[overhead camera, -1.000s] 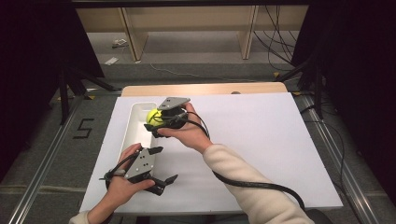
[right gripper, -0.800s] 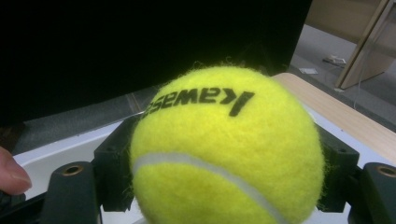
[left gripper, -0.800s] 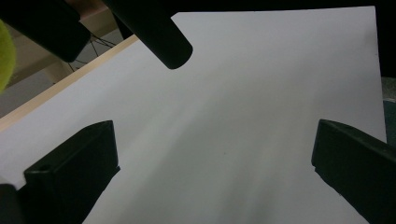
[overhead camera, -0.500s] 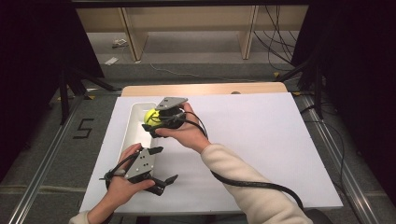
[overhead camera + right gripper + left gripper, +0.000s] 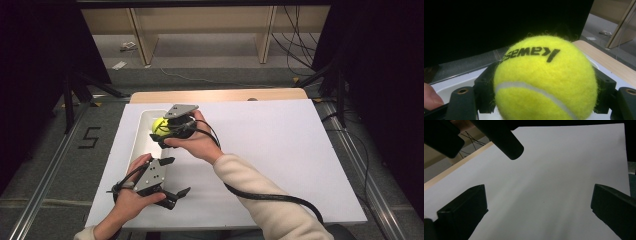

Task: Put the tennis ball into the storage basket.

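Tennis ball [image 5: 159, 124] over tray [image 5: 141, 136], left on table [image 5: 280, 150].

A white sheet [image 5: 280, 150] covers most of the table, leaving a strip of pale wooden tabletop [image 5: 220, 95] bare along its far edge. Beyond the table lies grey carpet floor [image 5: 200, 55], with a light wooden shelf unit [image 5: 200, 20] standing at the back. Black cables [image 5: 295, 45] trail over the floor right of the shelf unit. Left of the table, a number 5 [image 5: 90, 137] is marked on the floor beside a metal rail [image 5: 45, 185]. Dark curtains [image 5: 380, 75] close both sides.
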`<state>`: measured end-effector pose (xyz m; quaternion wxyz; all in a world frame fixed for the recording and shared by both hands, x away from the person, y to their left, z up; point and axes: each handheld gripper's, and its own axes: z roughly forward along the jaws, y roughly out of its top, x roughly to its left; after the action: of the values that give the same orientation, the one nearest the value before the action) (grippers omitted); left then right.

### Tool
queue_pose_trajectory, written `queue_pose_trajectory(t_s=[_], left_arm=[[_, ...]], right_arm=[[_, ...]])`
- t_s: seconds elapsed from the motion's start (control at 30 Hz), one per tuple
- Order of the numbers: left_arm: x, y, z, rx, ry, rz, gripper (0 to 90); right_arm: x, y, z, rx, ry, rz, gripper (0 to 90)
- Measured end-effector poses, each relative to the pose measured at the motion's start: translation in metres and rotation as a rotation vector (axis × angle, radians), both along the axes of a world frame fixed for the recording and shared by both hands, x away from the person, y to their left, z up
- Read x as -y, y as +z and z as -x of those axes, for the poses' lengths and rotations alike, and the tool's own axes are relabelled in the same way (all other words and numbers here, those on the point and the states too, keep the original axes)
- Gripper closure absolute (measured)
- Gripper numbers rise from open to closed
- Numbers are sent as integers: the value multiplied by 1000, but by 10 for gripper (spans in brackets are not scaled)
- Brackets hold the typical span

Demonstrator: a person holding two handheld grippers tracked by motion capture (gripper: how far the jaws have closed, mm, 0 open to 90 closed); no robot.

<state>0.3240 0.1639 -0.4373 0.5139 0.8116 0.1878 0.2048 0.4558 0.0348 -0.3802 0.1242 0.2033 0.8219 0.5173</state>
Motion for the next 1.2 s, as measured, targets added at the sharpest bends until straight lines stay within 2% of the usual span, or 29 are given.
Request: queue_pose_trajectory(t_s=[1.2], left_arm=[[1, 0, 1, 2, -3, -3, 0]], right_arm=[[-14, 0, -3, -2, 13, 15, 263]])
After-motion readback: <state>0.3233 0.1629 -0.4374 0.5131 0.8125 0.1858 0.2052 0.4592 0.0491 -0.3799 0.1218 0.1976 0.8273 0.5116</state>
